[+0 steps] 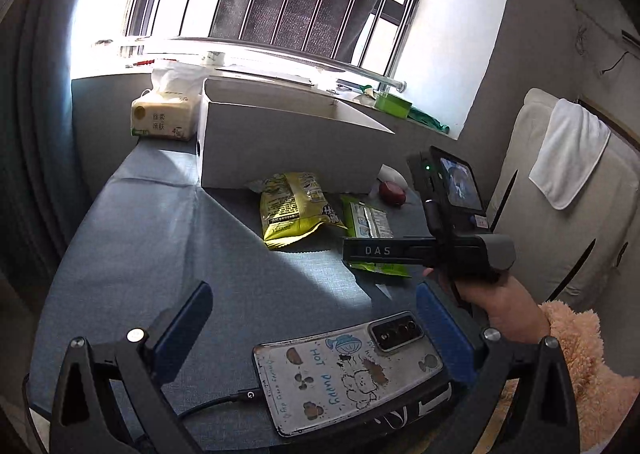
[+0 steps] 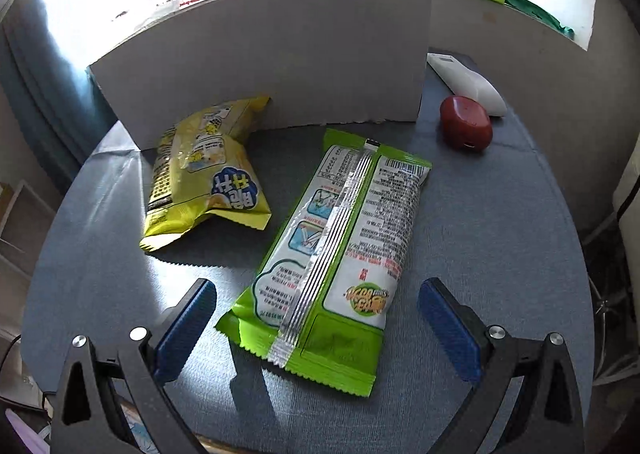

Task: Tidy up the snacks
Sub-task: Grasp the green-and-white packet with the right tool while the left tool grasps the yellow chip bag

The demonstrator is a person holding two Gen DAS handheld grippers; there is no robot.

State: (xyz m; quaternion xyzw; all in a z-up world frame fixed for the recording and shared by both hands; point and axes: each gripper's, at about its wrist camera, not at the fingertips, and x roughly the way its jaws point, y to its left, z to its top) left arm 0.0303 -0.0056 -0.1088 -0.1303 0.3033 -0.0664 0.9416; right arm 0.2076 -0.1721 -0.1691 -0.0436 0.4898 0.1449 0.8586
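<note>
Right gripper (image 2: 316, 318) is spread wide and empty, blue pads on either side of the near end of the green pack (image 2: 336, 254). From the right wrist view I can't tell if it's down at pack level or hovering a bit above. The pack lies flat on the grey table (image 2: 500, 254), seam side up, long axis running away from the gripper and tilted a bit to the right.

Left gripper (image 1: 316, 330) is also wide open with nothing in it, sitting over a phone (image 1: 348, 370) on a cable at the near edge, well away from the snacks.

Next out is the yellow bag (image 2: 204, 173), puffy and crumpled, just left of the green one, not touching it as far as I can see, its far end right up against the white box (image 2: 280, 53). To the right of the box there's a red case (image 2: 466, 123) and a white thing behind it, neither a snack by the look of them.

My read: the step is grabbing the green pack so it can go in the box. If I were doing it I'd twist the wrist a little so the pads square up with the pack's long edges, come down low so both pads catch the sides, and close gently. That film looks slippery and whatever's inside probably crushes easily. Gripping nearer the middle than the end crimp should stop it drooping on the lift. The box wall is tall, so it needs a proper lift over the rim.
</note>
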